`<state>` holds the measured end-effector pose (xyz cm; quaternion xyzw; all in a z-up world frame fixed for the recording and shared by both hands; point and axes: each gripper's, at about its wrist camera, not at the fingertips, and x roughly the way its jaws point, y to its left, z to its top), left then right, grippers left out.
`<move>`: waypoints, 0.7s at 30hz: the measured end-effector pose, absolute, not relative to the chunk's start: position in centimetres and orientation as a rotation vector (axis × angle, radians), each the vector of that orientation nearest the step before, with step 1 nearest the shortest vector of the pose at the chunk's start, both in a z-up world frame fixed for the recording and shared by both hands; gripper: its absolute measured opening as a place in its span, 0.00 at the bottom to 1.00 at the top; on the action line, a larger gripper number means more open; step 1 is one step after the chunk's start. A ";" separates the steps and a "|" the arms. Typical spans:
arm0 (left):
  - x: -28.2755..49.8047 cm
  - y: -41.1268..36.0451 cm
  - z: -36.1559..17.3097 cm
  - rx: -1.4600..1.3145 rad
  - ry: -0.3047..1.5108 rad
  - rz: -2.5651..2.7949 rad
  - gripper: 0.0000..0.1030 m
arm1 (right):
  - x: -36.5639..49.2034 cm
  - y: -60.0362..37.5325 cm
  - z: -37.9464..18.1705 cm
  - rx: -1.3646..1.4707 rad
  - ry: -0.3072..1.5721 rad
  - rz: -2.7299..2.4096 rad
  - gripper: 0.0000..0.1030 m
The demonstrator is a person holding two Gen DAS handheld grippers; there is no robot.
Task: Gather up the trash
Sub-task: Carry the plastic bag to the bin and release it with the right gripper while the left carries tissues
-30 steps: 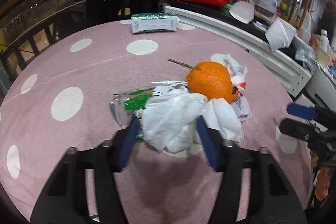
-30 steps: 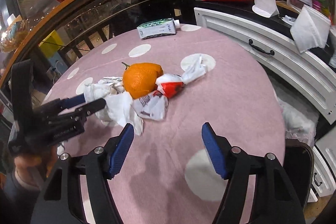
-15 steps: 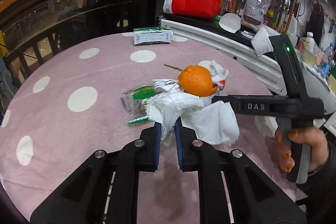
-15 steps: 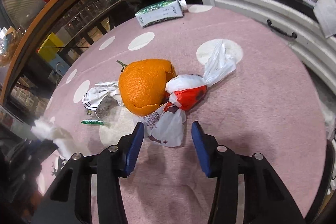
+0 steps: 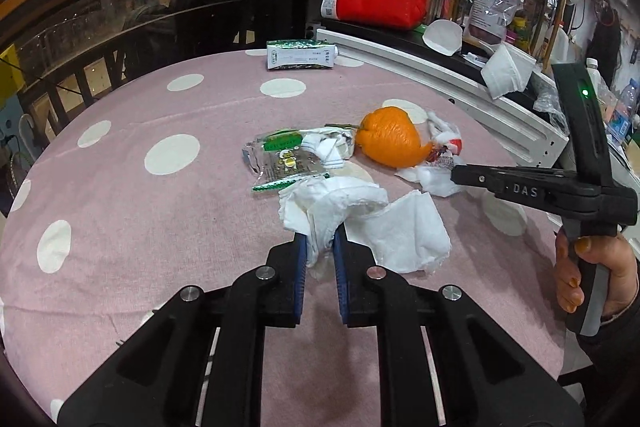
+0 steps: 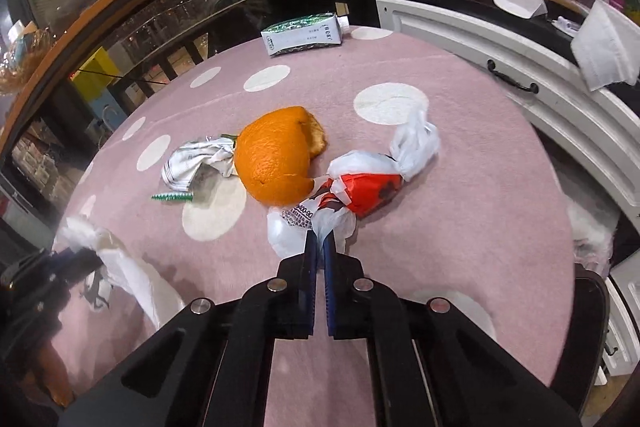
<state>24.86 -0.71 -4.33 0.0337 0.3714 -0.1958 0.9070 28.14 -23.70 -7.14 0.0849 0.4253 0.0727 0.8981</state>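
Tissue (image 5: 340, 203) pinched in left claw (image 5: 320, 251).

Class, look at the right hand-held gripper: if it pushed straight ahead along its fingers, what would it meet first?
The right hand-held gripper already pinches the white plastic bag. Straight on, it would likely press into the bag's red part, with the orange peel just left, though depth is unclear.
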 end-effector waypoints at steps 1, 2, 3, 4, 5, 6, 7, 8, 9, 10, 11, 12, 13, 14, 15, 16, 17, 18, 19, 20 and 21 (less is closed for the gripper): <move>24.6 -0.9 -4.2 0.067 0.765 -0.408 0.13 | 27.6 -24.0 -7.0 0.176 0.877 0.149 0.04; 24.3 -1.0 -4.1 0.063 0.763 -0.413 0.13 | 27.1 -24.4 -6.9 0.177 0.874 0.146 0.04; 24.0 -1.2 -4.0 0.059 0.761 -0.417 0.13 | 26.5 -24.7 -6.8 0.175 0.870 0.141 0.04; 23.6 -1.4 -3.9 0.057 0.760 -0.422 0.13 | 25.9 -24.9 -6.6 0.168 0.863 0.135 0.04; 23.4 -1.6 -3.9 0.057 0.758 -0.424 0.13 | 25.6 -25.0 -6.5 0.163 0.857 0.130 0.04; 23.0 -1.9 -3.8 0.058 0.754 -0.425 0.13 | 25.0 -25.2 -6.3 0.151 0.846 0.122 0.04; 22.6 -2.1 -3.7 0.058 0.752 -0.431 0.13 | 24.6 -25.3 -6.2 0.142 0.839 0.119 0.04; 22.2 -2.4 -3.7 0.055 0.753 -0.437 0.13 | 24.2 -25.4 -6.1 0.138 0.835 0.119 0.04; 21.9 -2.6 -3.7 0.053 0.753 -0.445 0.13 | 23.7 -25.7 -5.9 0.143 0.833 0.121 0.04; 21.5 -2.9 -3.7 0.053 0.752 -0.451 0.13 | 23.3 -25.9 -5.9 0.149 0.830 0.121 0.04; 21.2 -3.2 -3.6 0.055 0.751 -0.455 0.13 | 22.9 -26.1 -5.8 0.152 0.828 0.119 0.04; 21.0 -3.4 -3.6 0.055 0.752 -0.460 0.13 | 22.4 -26.5 -5.7 0.154 0.825 0.114 0.04; 20.7 -3.6 -3.6 0.054 0.752 -0.466 0.13 | 22.1 -26.7 -5.6 0.155 0.822 0.111 0.04; 20.5 -3.8 -3.6 0.053 0.752 -0.470 0.13 | 21.7 -26.9 -5.6 0.154 0.818 0.106 0.04; 20.2 -4.1 -3.5 0.054 0.752 -0.474 0.13 | 21.1 -27.2 -5.5 0.154 0.812 0.101 0.04; 20.0 -4.3 -3.5 0.055 0.750 -0.477 0.13 | 20.7 -27.4 -5.4 0.155 0.808 0.099 0.04; 19.7 -4.6 -3.4 0.057 0.748 -0.481 0.13 | 20.2 -27.7 -5.3 0.159 0.804 0.096 0.04; 19.5 -4.9 -3.4 0.059 0.746 -0.487 0.13 | 19.7 -28.1 -5.2 0.164 0.800 0.090 0.04; 19.2 -5.2 -3.3 0.062 0.745 -0.493 0.13 | 19.2 -28.4 -5.2 0.166 0.797 0.085 0.04; 19.0 -5.5 -3.3 0.062 0.745 -0.500 0.13 | 18.6 -28.7 -5.1 0.163 0.791 0.075 0.04; 18.7 -5.8 -3.2 0.061 0.745 -0.508 0.13 | 18.3 -28.9 -5.1 0.159 0.786 0.069 0.04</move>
